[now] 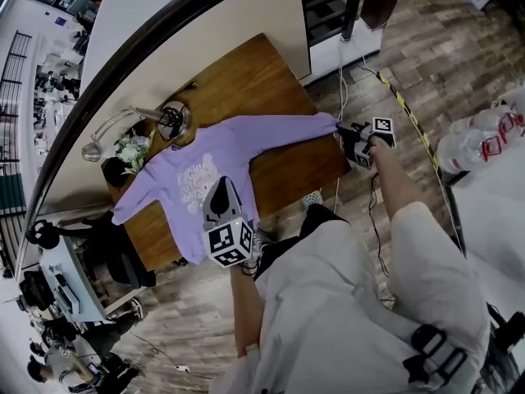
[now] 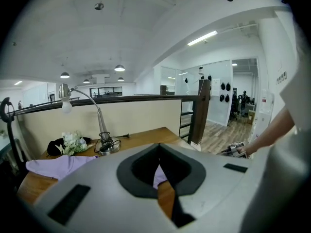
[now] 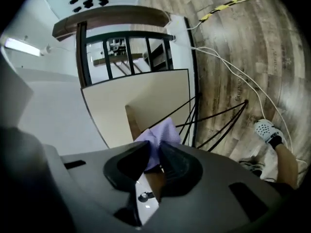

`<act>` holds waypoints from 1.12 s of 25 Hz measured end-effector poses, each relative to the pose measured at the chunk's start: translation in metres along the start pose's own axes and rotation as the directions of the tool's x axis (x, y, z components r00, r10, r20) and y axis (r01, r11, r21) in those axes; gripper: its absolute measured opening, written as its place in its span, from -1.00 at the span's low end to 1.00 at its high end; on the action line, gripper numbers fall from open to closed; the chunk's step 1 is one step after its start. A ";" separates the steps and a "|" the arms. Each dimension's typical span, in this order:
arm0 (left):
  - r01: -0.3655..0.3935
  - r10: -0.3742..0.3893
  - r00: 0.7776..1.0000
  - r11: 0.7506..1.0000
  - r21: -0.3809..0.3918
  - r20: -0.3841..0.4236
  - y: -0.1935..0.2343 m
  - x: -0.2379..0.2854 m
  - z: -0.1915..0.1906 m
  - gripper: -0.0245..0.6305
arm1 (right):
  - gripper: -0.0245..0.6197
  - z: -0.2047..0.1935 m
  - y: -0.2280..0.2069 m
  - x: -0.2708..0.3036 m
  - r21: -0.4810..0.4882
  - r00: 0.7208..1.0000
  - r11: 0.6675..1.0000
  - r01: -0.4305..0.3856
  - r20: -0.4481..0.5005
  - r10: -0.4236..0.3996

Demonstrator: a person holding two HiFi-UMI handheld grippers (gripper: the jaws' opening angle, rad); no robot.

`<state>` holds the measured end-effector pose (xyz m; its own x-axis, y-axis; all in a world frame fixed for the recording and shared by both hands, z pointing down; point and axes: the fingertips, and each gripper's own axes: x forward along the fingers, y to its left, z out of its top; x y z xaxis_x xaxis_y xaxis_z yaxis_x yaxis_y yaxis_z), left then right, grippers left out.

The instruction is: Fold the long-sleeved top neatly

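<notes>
Pinching the long-sleeved top (image 1: 225, 142) at two places: with the right tool (image 1: 343, 130) at the cuff of the sleeve stretched toward the right-hand end of the wooden surface (image 1: 246, 80), and with the left tool (image 1: 217, 185) at the hem by the near edge. Grips a bunched fold of lilac cuff in the right tool, jaws only partly closed, cloth wedged between both pads. Keeps the left tool's jaws fully together, with a sliver of lilac cloth caught at the tips and bare wood showing just below.

Lies front up and spread wide, lilac all over, with a pale printed motif on the chest and the other sleeve trailing toward the left end. Shows light rumpling along the stretched sleeve.

Just past the neckline stands a chrome desk lamp (image 1: 174, 123), base nearly touching the collar, and beside it a bunch of white flowers (image 1: 131, 150) next to a dark object, both clear of the cloth. Behind the surface runs a cream partition (image 2: 136, 118) capped by a dark rail (image 2: 136, 98). On the plank floor to the right trail white cables (image 1: 341, 72) and a strip of yellow-and-black tape (image 1: 408, 112).
</notes>
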<state>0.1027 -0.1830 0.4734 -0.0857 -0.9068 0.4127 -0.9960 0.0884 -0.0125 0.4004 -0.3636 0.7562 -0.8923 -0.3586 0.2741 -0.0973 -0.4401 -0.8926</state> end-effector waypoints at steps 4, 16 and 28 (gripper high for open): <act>-0.013 0.013 1.000 1.000 -0.012 0.007 0.006 0.002 0.003 -0.85 | -0.76 0.013 0.020 -0.002 -0.105 0.997 0.994 -0.021 0.073 0.028; -0.039 0.042 0.998 0.997 -0.065 0.042 0.022 0.007 0.005 -0.85 | -0.79 -0.058 0.162 -0.001 -0.924 0.966 0.300 0.238 0.258 0.026; -0.145 0.163 0.982 0.975 -0.167 0.099 0.087 -0.040 0.011 -0.85 | -0.79 -0.183 0.248 0.038 -0.810 0.924 -0.466 0.356 0.378 0.050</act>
<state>0.0191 -0.1436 0.4459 -0.2487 -0.9166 0.3131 -0.9548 0.2864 0.0800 0.2620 -0.3361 0.4794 -0.6630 -0.6646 0.3445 -0.6296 0.7440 0.2238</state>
